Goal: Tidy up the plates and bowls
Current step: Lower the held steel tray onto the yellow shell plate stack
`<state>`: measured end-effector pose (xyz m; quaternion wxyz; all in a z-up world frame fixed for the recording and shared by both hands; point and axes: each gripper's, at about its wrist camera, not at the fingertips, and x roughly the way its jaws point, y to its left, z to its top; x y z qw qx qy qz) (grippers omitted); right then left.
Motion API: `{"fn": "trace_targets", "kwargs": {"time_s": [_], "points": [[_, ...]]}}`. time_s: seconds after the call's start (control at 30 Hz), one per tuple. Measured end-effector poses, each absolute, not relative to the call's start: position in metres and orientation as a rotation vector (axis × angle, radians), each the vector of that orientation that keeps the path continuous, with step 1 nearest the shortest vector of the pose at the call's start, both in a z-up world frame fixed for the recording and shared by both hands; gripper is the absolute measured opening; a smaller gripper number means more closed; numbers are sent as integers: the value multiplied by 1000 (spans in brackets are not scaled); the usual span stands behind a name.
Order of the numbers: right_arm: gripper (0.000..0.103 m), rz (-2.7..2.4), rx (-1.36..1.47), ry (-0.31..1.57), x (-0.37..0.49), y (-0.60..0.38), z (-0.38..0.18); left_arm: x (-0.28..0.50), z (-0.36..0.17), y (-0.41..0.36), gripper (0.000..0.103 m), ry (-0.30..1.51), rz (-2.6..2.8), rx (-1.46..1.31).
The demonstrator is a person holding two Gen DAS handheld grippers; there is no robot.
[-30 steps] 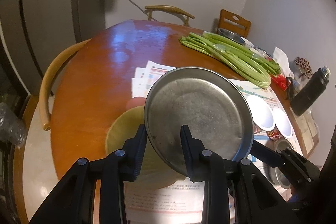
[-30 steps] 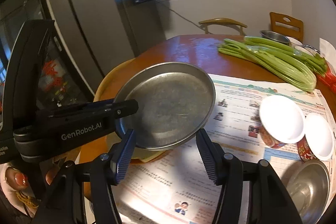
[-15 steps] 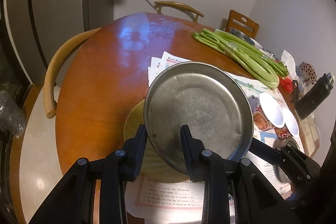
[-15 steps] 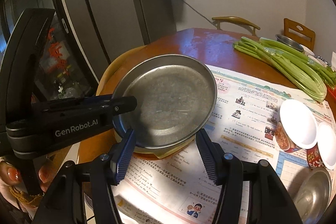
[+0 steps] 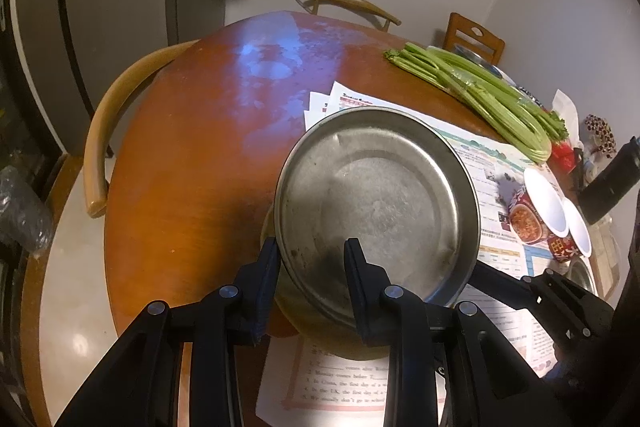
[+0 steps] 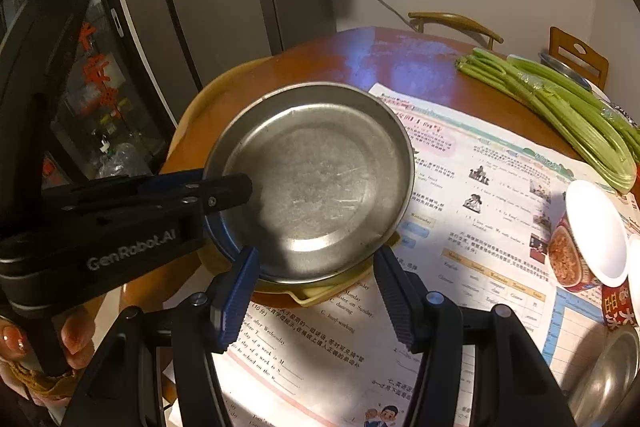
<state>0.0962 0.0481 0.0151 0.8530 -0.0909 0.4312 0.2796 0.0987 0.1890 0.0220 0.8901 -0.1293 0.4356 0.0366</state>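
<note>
"GenRobot.AI" in pale letters along the side of the left gripper (image 6: pixel 230 191). English lines on the printed worksheet (image 6: pixel 472 211) under the dishes: "after Wednesday", "day of a week is M", "to school on the w", "(10分)", "Monday", "Sunday", "Wednesday", mixed with Chinese print too small to make out. On the same worksheet in the left wrist view (image 5: pixel 344 383): "Monday comes before T", "In China, the first day of a week". Large yellow Chinese characters on the red paper bowl (image 6: pixel 618 307), possibly "大" among them.

- My metal plate (image 6: pixel 316 183) is dull silver-grey.
- Yellow dish (image 6: pixel 320 293) beneath it.
- Bench (image 5: pixel 192 155) is glossy orange-brown.
- Celery (image 5: pixel 480 95) at two o'clock is pale green.
</note>
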Motion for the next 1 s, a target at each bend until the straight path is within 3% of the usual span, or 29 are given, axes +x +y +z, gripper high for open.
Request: {"fn": "trace_targets", "kwargs": {"time_s": [0.7,0.83,1.0], "points": [[60,553,-200,893,101,45,11,97,15,201,36,914,89,-291],[60,553,-173,886,102,37,15,94,16,209,53,909,90,-332],[60,546,-110,899,106,22,19,92,9,225,58,915,84,-423]]}}
